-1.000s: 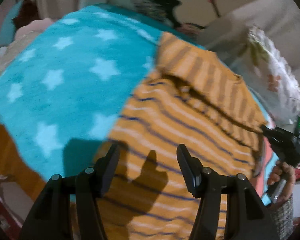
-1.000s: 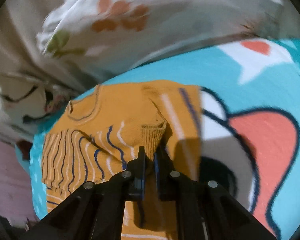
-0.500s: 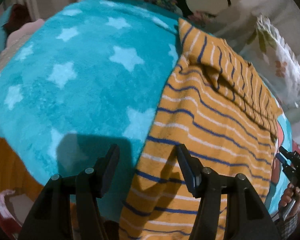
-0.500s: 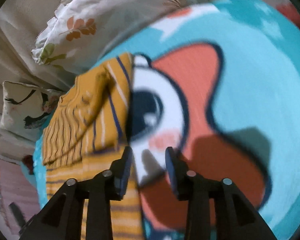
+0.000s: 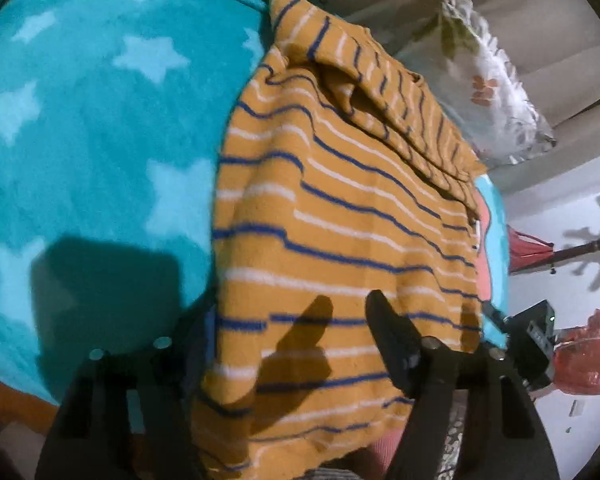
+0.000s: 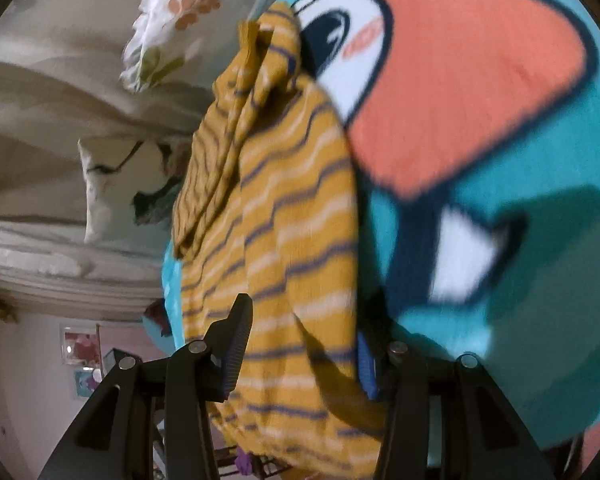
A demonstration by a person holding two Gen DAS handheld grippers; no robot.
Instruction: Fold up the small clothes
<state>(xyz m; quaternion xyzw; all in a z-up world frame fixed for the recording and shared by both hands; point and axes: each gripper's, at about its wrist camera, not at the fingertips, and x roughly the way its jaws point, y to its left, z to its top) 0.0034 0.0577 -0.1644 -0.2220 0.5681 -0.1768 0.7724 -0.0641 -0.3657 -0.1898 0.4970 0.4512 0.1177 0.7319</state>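
An orange striped sweater [image 5: 340, 216] is found lying flat on a turquoise blanket [image 5: 100, 128] printed with pale stars, its hem toward both cameras. Navy and white stripes run across the body; a sleeve [image 5: 400, 100] is seen folded over the upper part of the garment, near the far edge.

The left claw [image 5: 288, 320] is held with its fingers spread wide apart at the hem's left corner. The right-hand finger [image 5: 392, 336] is seen above the fabric, while the left-hand one is largely hidden at the garment's edge — whether it lies under the cloth cannot be told. Nothing is pinched between them.

The right claw [image 6: 304, 340] is likewise spread open, straddling the hem at the opposite corner of the sweater [image 6: 284, 240]. One finger [image 6: 236, 336] is seen over the fabric, the other at its right edge against the blanket [image 6: 540, 280], where a large cartoon figure in coral, white and navy is printed. No grip is closed on the cloth.

A floral pillow [image 5: 492, 92] is noted beyond the sweater's far end — also visible in the right view [image 6: 172, 28].
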